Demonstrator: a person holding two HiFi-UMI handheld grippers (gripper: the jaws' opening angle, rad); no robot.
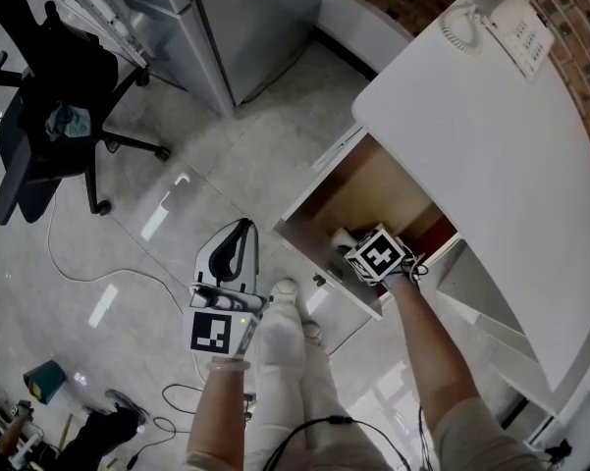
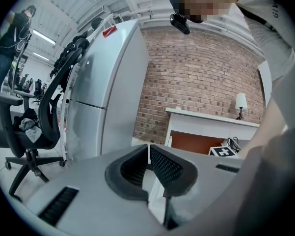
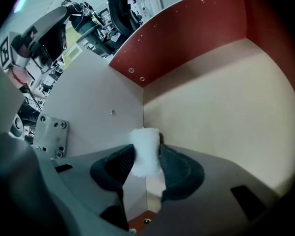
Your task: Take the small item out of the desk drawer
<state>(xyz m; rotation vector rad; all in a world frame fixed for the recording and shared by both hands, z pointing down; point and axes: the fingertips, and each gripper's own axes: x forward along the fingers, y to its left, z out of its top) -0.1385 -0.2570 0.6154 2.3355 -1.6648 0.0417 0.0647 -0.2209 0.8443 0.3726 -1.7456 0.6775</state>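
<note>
1. White laminate forms the desk's tabletop [image 1: 491, 165], the broadest thing in the head view. One telephone [image 1: 515, 23] sits at its far end, near the brick wall [image 1: 569, 8].
2. One tall grey fridge [image 2: 108, 92] stands on the pale floor [image 1: 177, 194], and one black office chair [image 1: 59, 116] stands well apart from the desk.
3. One drawer [image 1: 373, 189] stands pulled out from under the tabletop. It has a tan bottom, a white side wall and a red-brown panel. Inside it show only the right gripper's tip and a single item.
4. Two grippers are in view, each carrying one cube with square markers. The right gripper [image 1: 358, 248] points steeply down into the drawer, close to the corner where the white wall meets the tan bottom.
5. The left gripper [image 1: 238, 238] hangs outside the drawer, above the floor beside the person's leg and well apart from the drawer. In the left gripper view its dark pads [image 2: 164, 163] are pressed together with nothing between them.
6. One small item [image 3: 145, 144] is a white, rough-textured, stubby piece inside the drawer by that corner. It stands between the pads of the right gripper [image 3: 147, 156], which close on its two sides. Its top pokes out past the fingertips. Whether it rests on the drawer bottom cannot be told.
</note>
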